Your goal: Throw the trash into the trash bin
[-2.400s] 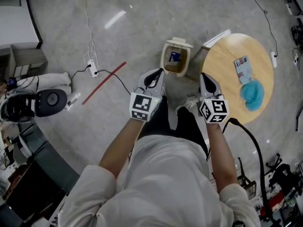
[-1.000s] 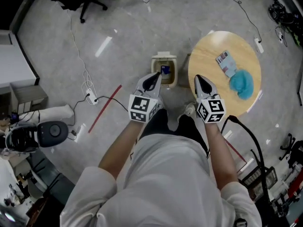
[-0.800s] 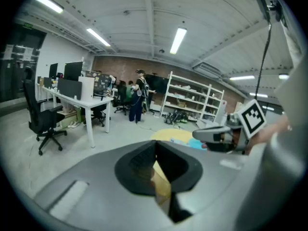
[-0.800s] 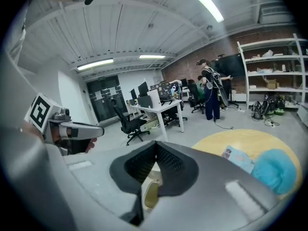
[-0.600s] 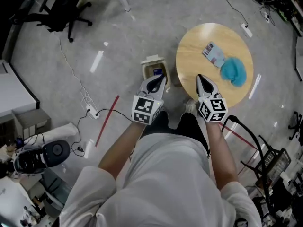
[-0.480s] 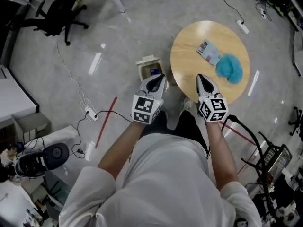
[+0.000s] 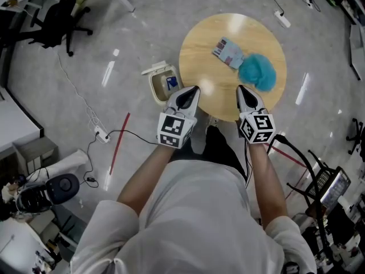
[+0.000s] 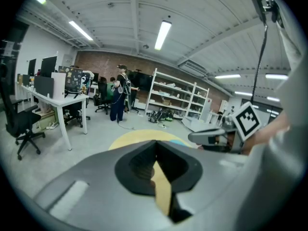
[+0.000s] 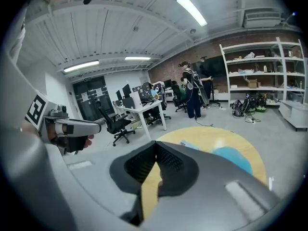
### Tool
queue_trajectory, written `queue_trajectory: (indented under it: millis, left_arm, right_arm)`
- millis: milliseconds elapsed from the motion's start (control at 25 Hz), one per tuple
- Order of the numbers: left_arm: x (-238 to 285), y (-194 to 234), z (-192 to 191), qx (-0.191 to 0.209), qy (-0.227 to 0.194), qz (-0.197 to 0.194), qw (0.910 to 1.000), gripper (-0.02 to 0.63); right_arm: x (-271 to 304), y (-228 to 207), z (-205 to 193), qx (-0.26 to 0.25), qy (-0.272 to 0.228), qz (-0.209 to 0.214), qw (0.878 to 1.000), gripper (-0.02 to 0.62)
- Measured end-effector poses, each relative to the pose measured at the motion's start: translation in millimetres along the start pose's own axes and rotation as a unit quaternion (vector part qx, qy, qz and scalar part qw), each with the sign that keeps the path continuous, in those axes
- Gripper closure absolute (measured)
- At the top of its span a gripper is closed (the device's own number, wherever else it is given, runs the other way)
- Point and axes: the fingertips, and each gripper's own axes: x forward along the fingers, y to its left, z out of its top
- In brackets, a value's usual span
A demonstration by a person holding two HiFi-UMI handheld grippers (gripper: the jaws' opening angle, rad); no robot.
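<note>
A round wooden table (image 7: 211, 79) carries a printed packet (image 7: 227, 51) and a fluffy blue wad (image 7: 258, 73). A beige trash bin (image 7: 162, 83) stands on the floor at the table's left, lid up, with something blue inside. My left gripper (image 7: 193, 90) hovers at the table's near edge, just right of the bin, shut and empty. My right gripper (image 7: 243, 90) is over the near edge too, a little short of the blue wad, shut with nothing in it. In the right gripper view the blue wad (image 9: 232, 159) and packet (image 9: 188, 145) lie ahead of the closed gripper (image 9: 156, 144).
A white power strip with cables (image 7: 98, 135) and a red strip (image 7: 117, 144) lie on the floor to the left. An office chair (image 7: 54, 19) stands far left. A black cable (image 7: 296, 158) runs at the right. Desks, shelves and people fill the background.
The person has walked toward the table, so table and bin now sit nearer and further left in the head view. Both grippers came along over the table's near edge, still shut and empty.
</note>
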Motion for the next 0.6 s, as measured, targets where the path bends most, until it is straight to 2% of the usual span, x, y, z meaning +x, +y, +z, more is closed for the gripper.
queue_trajectory:
  millis: [400,600]
  left_arm:
    - [48,-40,-8,-0.005,0.019,0.008,0.9998,0.6]
    - [70,-50,-14,-0.008,0.026,0.017,0.9995,0.601]
  right_arm:
    - [-10,-79,-18,-0.009,0.027,-0.023,0.999,0.59]
    - [-4,-125,-36,-0.007,0.054,-0.04,0.998,0.551]
